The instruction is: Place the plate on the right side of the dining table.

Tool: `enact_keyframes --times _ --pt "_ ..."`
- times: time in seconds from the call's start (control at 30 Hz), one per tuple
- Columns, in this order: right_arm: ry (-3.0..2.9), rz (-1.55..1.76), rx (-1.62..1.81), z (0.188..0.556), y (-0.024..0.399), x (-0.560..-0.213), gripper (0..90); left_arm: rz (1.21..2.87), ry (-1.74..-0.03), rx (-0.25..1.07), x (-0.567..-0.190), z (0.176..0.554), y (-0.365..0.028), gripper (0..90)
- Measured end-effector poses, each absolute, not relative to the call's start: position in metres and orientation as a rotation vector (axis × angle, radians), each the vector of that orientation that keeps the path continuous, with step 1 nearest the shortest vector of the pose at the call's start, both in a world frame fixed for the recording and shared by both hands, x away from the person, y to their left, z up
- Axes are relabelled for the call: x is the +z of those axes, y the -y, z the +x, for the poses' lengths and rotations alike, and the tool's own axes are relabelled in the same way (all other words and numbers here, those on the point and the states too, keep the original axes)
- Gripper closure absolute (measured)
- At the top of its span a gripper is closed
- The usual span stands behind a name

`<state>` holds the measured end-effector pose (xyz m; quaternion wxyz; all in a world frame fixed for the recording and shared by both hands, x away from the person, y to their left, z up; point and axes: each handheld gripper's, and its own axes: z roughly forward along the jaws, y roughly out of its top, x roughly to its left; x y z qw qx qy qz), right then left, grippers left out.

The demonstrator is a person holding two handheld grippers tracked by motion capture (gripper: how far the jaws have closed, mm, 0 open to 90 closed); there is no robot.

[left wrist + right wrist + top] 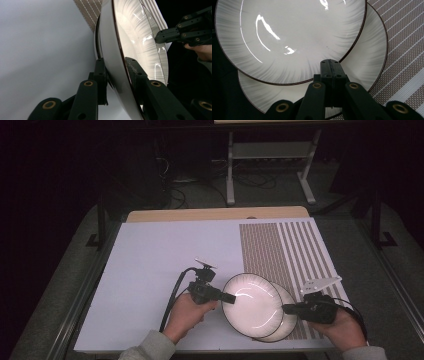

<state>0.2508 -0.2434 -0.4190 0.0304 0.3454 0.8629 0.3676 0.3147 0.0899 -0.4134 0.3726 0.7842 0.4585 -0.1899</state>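
Left tongs (226, 297) clamp upper plate (252, 304) rim; plate lies between both tongs. Right tongs (286, 308) closed, apparently pinching lower plate (367, 62) rim.

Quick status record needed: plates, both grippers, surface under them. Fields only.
plates: two white ribbed plates with dark rims, overlapping
upper plate: tilted, left edge raised, lying over the lower one
lower plate: beneath, peeking out at the right
left gripper: jaws clamped on the upper plate's left rim
right gripper: jaws pressed together at the plates' right side; no plate seen between them
surface: white board with a brown striped mat at the right
plates' position: near front edge, partly over the mat
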Motion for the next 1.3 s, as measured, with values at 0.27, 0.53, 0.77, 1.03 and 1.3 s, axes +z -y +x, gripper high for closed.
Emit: enact_keyframes --times 0.27,0.53,0.77,1.03,1.3 --pt "-2.585 1.156 1.201 0.251 0.249 -0.415 87.1 1.874 -1.255 -0.558 -0.420 0.318 -0.097 79.1" --pt "-2.385 1.433 1.389 0.250 0.254 -0.411 67.2 1.809 -1.289 -0.580 -0.421 0.317 -0.099 80.4" --pt "-2.286 1.534 1.366 0.246 0.237 -0.412 54.6 1.715 -1.330 -0.659 -0.431 0.318 -0.104 80.6" --pt "-2.208 1.618 1.440 0.245 0.230 -0.414 56.5 1.630 -1.311 -0.660 -0.422 0.315 -0.105 80.6" --pt "-2.125 1.793 1.505 0.247 0.226 -0.411 71.6 1.603 -1.327 -0.631 -0.421 0.313 -0.105 80.5"
